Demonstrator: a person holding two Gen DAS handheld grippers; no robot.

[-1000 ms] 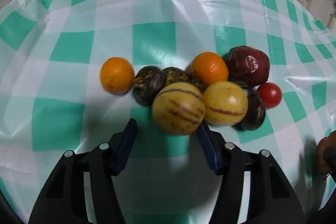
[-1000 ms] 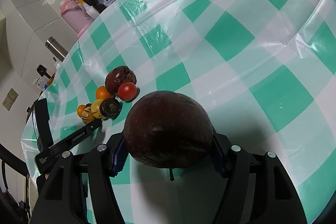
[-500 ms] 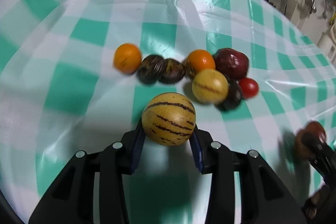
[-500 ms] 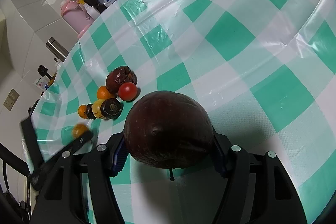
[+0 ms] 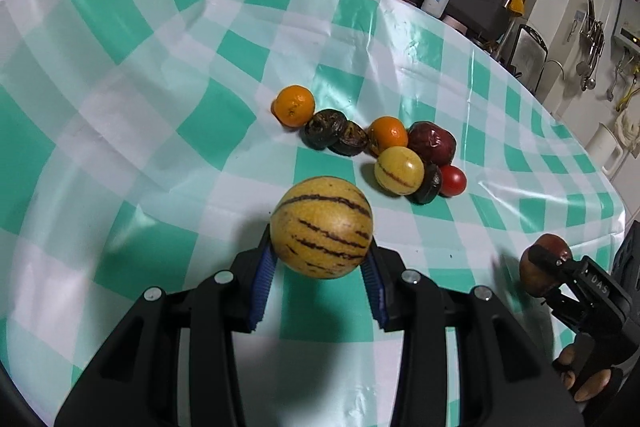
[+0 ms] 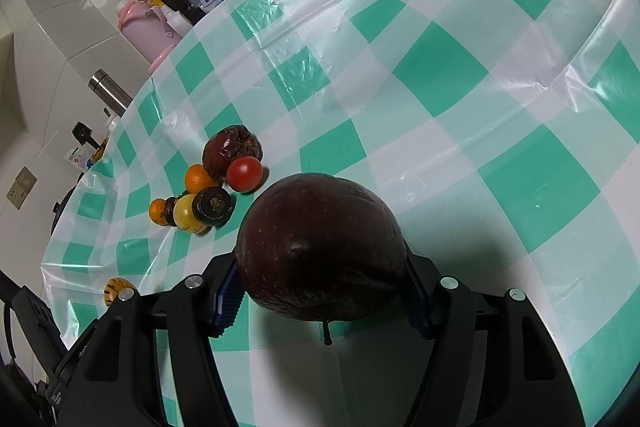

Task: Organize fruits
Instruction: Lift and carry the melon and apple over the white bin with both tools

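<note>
Melon (image 5: 321,227), yellow with dark stripes: clamped between the blue pads of the left gripper (image 5: 320,269), lifted clear of the cloth (image 5: 160,131) and near of the pile; the jaws closed on it within the last second and the pads press its flanks below the widest part, a hold that looks secure for carrying. Apple (image 6: 321,247), dark red: gripped by the right gripper (image 6: 320,297), stem hanging below, held off the cloth, presumably waiting for its place. Pile, mid-table, far of the melon: orange (image 5: 294,105) at the left end, touching two dark fruits (image 5: 335,135); second orange (image 5: 387,135); wrinkled red fruit (image 5: 434,143); smaller striped melon (image 5: 399,170); another dark fruit (image 5: 428,183); tomato (image 5: 452,180) at the right end. All lie touching or just beside each other, so each pick likely needs an approach from the open near side. Room: cloth bare to the left, near and far of the pile, and wide to the right in the right wrist view, so a sorted row or group could go on either side. Edges: table rim drops away at far right and at the left near the left gripper in the right wrist view; bottles and a pink jug (image 6: 146,27) stand beyond the far edge, well apart from the fruit. Round fruit may roll on the slick cloth.
</note>
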